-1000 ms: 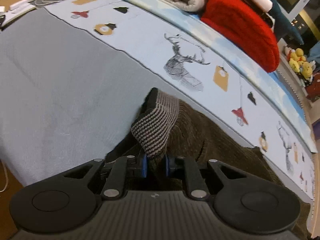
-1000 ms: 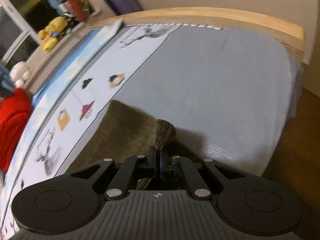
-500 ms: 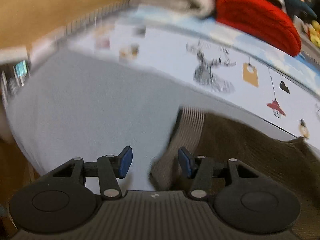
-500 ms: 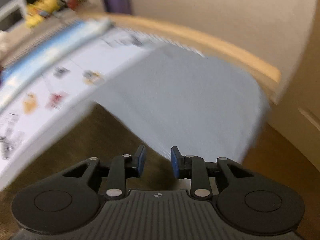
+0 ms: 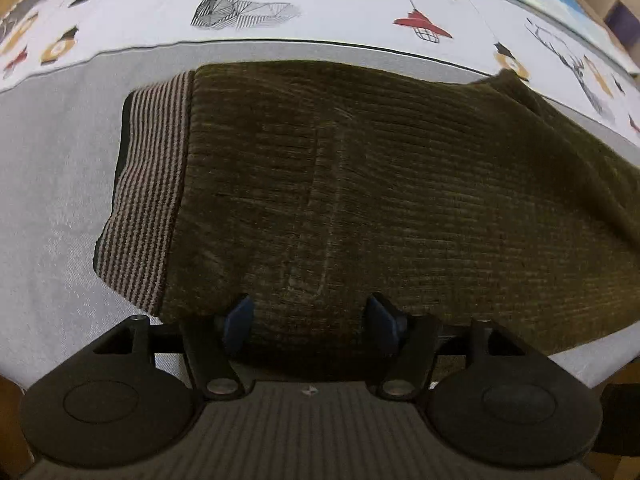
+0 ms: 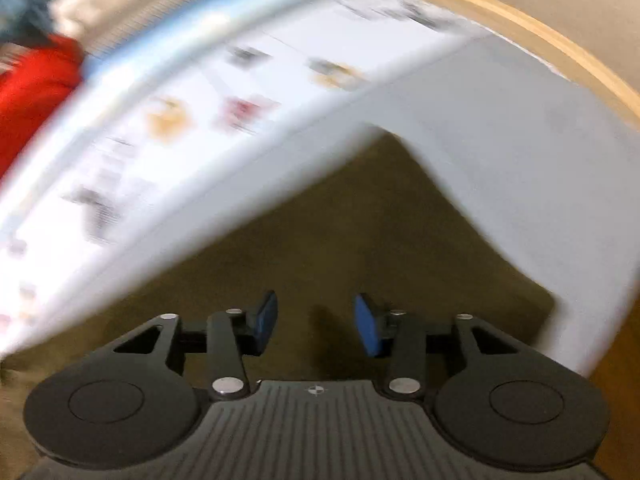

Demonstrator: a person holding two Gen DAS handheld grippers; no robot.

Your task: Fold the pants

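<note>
1. The olive ribbed pants (image 5: 392,184) lie flat on the grey bed sheet (image 5: 48,184), their striped waistband (image 5: 148,196) toward the left in the left wrist view, folded lengthwise by the look of it
2. The left claw (image 5: 310,320) has just been opening; its jaws stand spread over the near edge of the pants, pinching nothing
3. The right claw (image 6: 316,324) has likewise just been opening and hangs spread above the cloth, empty; its view is smeared with blur
4. Risk: a blue pad (image 5: 238,318) could snag the loose knit and drag the fold askew, or the soft layers could slip apart
5. Beyond the pants runs a printed coverlet (image 5: 260,4) with deer and lanterns; a red cushion (image 6: 28,92) and a wooden bed frame (image 6: 560,44) edge the room
</note>
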